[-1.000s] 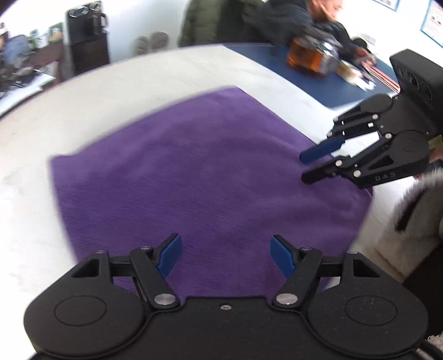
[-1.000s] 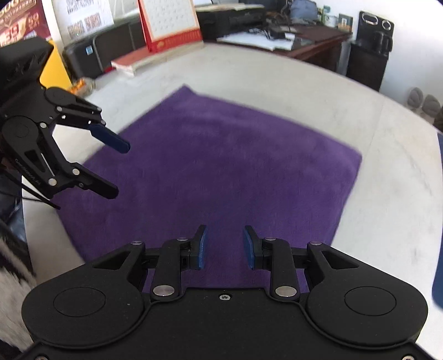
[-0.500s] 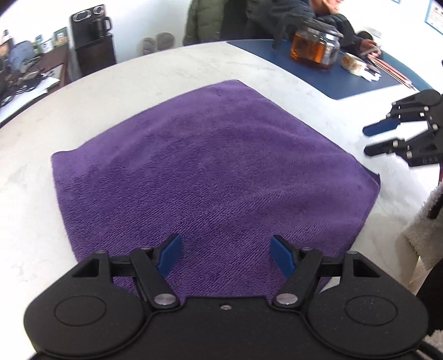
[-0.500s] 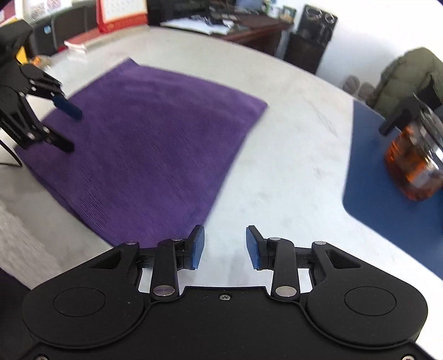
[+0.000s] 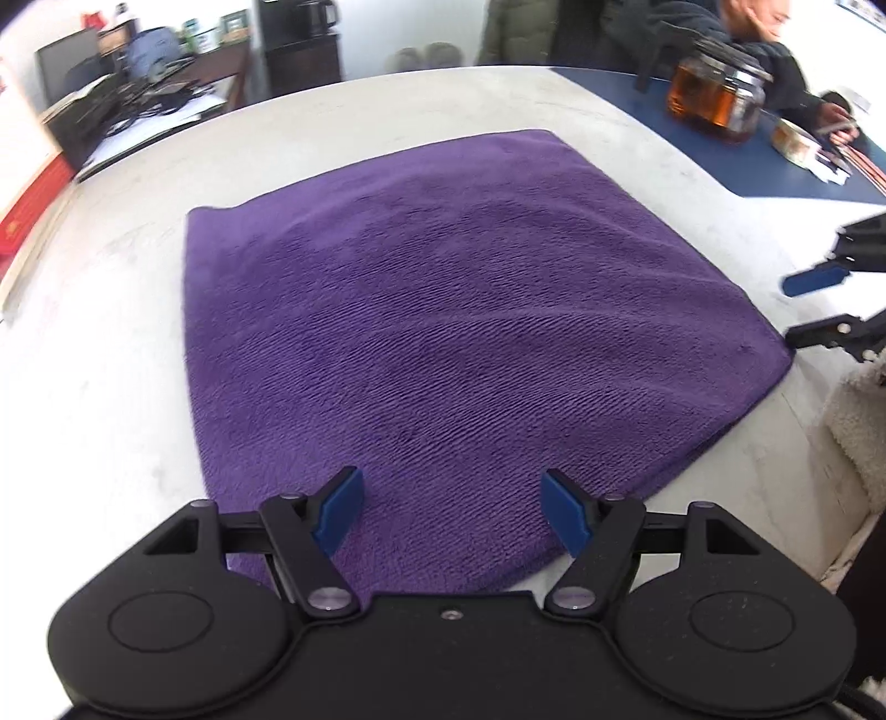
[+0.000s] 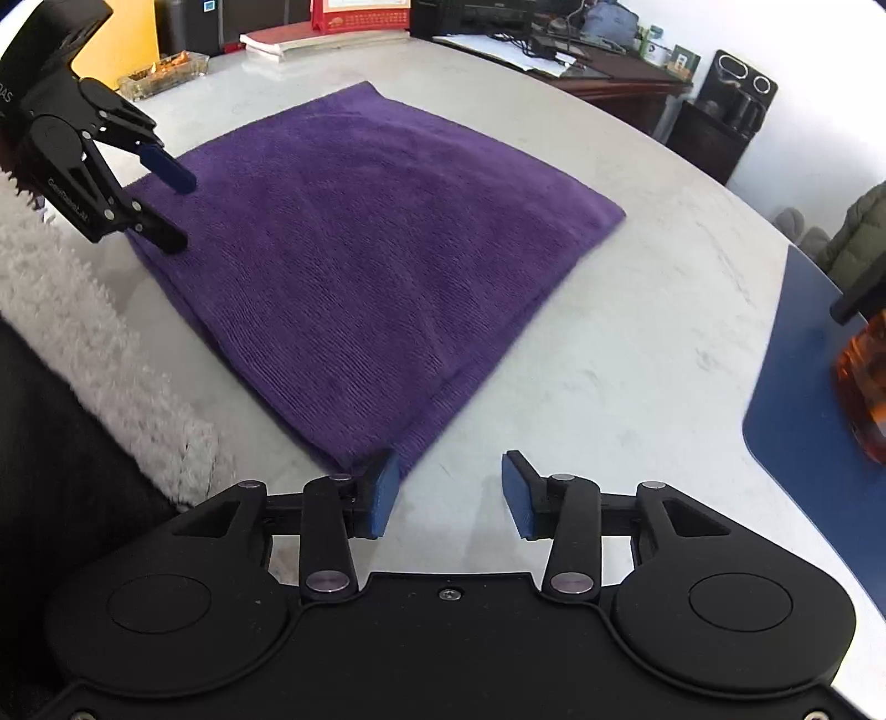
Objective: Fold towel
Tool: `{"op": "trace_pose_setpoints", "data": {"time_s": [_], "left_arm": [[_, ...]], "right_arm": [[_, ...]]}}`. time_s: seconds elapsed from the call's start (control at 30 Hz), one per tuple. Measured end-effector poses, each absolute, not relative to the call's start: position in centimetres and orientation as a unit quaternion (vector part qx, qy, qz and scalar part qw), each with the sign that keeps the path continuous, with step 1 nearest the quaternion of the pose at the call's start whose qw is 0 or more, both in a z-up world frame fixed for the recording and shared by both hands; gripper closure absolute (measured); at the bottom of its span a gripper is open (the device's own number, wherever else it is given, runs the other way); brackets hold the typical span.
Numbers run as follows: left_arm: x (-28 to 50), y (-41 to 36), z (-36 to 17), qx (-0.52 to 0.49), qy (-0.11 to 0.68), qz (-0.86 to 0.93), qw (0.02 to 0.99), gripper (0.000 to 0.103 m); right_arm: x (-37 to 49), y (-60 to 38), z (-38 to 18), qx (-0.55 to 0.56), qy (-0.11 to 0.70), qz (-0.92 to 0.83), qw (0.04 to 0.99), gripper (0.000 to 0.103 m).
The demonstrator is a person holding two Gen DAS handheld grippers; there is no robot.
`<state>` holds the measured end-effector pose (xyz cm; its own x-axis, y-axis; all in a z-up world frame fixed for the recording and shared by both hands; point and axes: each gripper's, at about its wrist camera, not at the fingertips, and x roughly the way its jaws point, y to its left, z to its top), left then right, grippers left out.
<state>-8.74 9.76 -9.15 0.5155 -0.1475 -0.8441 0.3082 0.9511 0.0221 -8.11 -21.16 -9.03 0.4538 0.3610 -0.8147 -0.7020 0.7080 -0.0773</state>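
The purple towel (image 5: 454,343) lies spread flat on the pale table (image 5: 111,343), folded at least once, since the right wrist view shows two layers along the edge that runs to its near corner (image 6: 459,382). It looks close to square, so no long axis can be told; in both views it sits as a diamond, one corner pointing away towards the far desks. Going left to right in the left wrist view: a red object at the table's far left edge (image 5: 33,205), the towel, then a glass teapot of amber liquid (image 5: 714,97) on a blue mat (image 5: 786,166) with a seated person behind it, things the right wrist view shows only as a blurred sliver at its right edge. The right wrist view alone shows a red desk calendar (image 6: 360,14), its print too small to read, and a fleecy white sleeve (image 6: 83,310). The left gripper (image 5: 451,512) hangs over the towel's near edge, jaws wide apart and empty; its body carries pale lettering in the right wrist view, partly cut off and not legible. The right gripper (image 6: 446,493) sits at the towel's corner, jaws opening, only bare table between them, its left pad (image 6: 382,493) just beside the corner.
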Motion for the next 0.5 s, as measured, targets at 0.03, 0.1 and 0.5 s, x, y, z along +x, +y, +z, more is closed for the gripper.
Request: {"op": "trace_pose_setpoints", "data": {"time_s": [0.03,0.1,0.5], "left_arm": [[-8.7,9.7,-9.0,0.082,0.474,-0.125,0.868,0.035],[-8.7,9.4,-8.5,0.076,0.474,-0.112,0.87,0.035],[-9.0,7.3,0.2,0.019,0.363,-0.122,0.923,0.016]], "right_arm": [[-8.0,-21.3,-9.0,-0.199,0.417,0.319,0.827,0.062],[-7.4,-22.2,-8.7,-0.145,0.422,0.323,0.835,0.058],[-6.6,-29.9,1.6,0.249,0.275,0.358,0.857,0.0]]}}
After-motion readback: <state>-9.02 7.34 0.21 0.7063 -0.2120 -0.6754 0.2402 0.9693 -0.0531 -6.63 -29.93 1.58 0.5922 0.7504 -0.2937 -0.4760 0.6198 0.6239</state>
